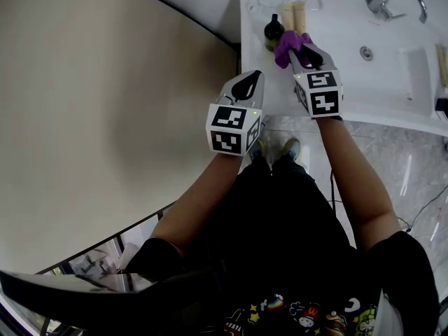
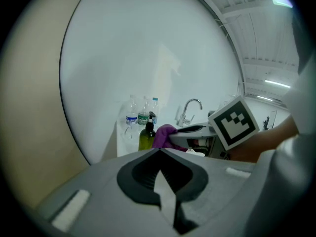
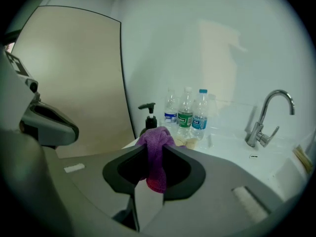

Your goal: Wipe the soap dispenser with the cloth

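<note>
Two grippers are being held over the front edge of a white counter (image 1: 336, 26). Right gripper (image 1: 302, 47): fingers are being pressed closed on a purple cloth (image 3: 155, 154), which is bunching above the fingertips and hanging down between them. Soap dispenser (image 3: 147, 118), a dark bottle with a black pump, is standing upright just beyond and slightly left of the right fingers. The cloth is being held just beside it; contact cannot be told. Left gripper (image 2: 159, 151): fingers are being held shut together with nothing between them, well short of the dispenser, which is showing ahead of their tips. Three water bottles (image 3: 185, 111) are standing beyond the dispenser. A faucet (image 3: 266, 117) is showing far to the right of the right fingers.
</note>
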Tool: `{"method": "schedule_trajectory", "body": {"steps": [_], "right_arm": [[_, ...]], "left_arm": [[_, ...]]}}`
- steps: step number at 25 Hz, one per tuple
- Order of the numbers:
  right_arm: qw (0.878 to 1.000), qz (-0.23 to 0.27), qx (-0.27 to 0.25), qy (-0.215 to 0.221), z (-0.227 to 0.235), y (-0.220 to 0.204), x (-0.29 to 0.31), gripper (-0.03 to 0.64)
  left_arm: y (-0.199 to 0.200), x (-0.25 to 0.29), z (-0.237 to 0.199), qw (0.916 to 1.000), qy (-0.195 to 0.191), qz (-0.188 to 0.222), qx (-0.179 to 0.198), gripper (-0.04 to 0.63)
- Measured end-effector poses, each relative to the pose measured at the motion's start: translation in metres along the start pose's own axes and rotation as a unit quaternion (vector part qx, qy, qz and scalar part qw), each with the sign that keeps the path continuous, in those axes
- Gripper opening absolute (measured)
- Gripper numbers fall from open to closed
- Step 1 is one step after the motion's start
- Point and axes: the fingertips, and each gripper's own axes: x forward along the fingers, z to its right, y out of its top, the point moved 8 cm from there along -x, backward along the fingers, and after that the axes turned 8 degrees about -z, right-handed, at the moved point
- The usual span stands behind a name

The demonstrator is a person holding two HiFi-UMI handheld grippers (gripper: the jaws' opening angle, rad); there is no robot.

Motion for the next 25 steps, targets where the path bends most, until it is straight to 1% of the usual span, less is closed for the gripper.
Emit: {"method": "schedule_trajectory", "body": {"steps": [4, 7, 11, 14, 21, 25], "right_arm": [[1.000, 0.023, 0.003, 0.008, -0.020, 0.013, -0.007, 0.112], [1.000, 0.023, 0.001, 0.019, -0.037, 0.012, 0.001, 0.112], [0.999, 0.008, -0.002, 0.033, -0.058, 0.004, 0.022, 0.112], [0.999, -0.013, -0.003, 0.036, -0.068, -0.008, 0.037, 0.112], [0.999, -0.043, -0.005, 0.024, -0.068, -0.025, 0.072, 0.112], [0.998, -0.052, -0.001, 0.020, -0.073, -0.026, 0.075, 0.112]], "left_arm": [[0.001, -0.006, -0.004, 0.9999, -0.007, 0.005, 0.006, 0.000], [-0.003, -0.010, -0.013, 0.9999, -0.009, 0.004, 0.007, 0.000], [-0.012, -0.021, -0.030, 1.0000, -0.005, -0.002, 0.004, 0.000], [-0.025, -0.030, -0.040, 0.9999, -0.002, -0.015, -0.002, 0.000], [-0.042, -0.034, -0.061, 0.9996, -0.003, -0.028, -0.005, 0.000], [-0.047, -0.037, -0.067, 0.9995, -0.008, -0.027, -0.009, 0.000]]}}
